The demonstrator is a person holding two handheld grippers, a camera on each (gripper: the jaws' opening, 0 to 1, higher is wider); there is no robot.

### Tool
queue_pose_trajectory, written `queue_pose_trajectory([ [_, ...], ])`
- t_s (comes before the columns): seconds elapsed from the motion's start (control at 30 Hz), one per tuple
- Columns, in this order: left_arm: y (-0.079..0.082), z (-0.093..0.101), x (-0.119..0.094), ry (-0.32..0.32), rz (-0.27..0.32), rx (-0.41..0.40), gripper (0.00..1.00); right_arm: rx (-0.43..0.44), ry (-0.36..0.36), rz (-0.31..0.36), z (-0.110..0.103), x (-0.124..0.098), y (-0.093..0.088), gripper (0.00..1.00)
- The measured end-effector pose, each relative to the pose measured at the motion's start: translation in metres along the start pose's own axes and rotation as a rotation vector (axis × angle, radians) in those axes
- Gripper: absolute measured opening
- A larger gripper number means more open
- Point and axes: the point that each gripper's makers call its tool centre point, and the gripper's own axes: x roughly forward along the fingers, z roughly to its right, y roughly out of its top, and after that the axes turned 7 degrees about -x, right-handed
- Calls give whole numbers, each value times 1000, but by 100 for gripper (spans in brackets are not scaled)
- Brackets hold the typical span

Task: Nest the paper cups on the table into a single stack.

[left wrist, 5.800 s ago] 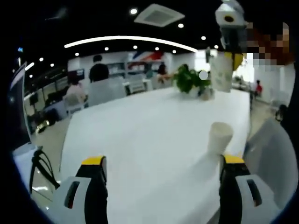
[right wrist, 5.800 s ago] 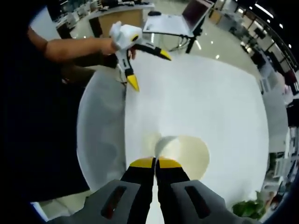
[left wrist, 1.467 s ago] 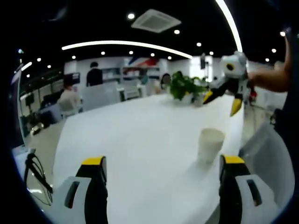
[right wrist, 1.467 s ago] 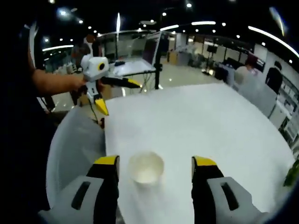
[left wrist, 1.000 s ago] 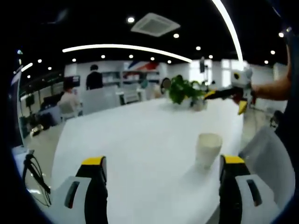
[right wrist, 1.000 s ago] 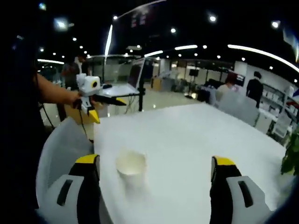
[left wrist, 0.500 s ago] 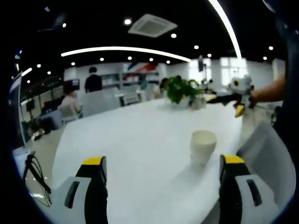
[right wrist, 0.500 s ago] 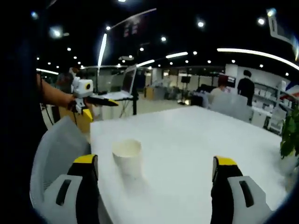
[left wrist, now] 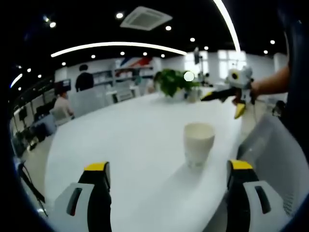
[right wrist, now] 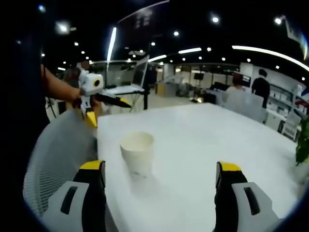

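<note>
One white paper cup (left wrist: 198, 143) stands upright on the white table (left wrist: 120, 145), near its edge; I cannot tell whether others are nested in it. My left gripper (left wrist: 169, 166) is open, and the cup is just beyond it, toward the right jaw. Across the cup, a hand holds my right gripper (left wrist: 222, 104) open above the table edge. In the right gripper view the same cup (right wrist: 137, 152) stands ahead between the jaws of my open right gripper (right wrist: 161, 168). Beyond the cup my left gripper (right wrist: 107, 110) is held open and empty.
A green potted plant (left wrist: 171, 82) stands at the table's far end. A grey mesh chair (right wrist: 55, 159) is close to the table edge by the cup. A laptop on a stand (right wrist: 129, 82) is behind the left gripper. People sit at desks in the background.
Earlier my right gripper was shut on a cup held high; now it is open and empty. Both views have drawn closer to the cup, which has not moved.
</note>
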Motion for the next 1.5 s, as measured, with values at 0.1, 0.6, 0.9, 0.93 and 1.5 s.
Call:
queue_pose_trajectory([
  [0.1,-8,5,11,-34,-34,-4,99,10,21,-27,-6,8,-10,90],
  [0.6,-29,23,60,-144,-131,18,89,42,113,-78,-25,43,-30,82],
  [0.9,-40,31,78,-194,-194,80,73,-9,177,-172,-30,58,-48,58],
  [0.93,-42,32,80,-197,-205,84,71,-14,201,-192,-34,59,-51,57],
  [1.5,-38,47,99,-286,-229,98,47,-21,261,-202,-40,83,-48,42],
])
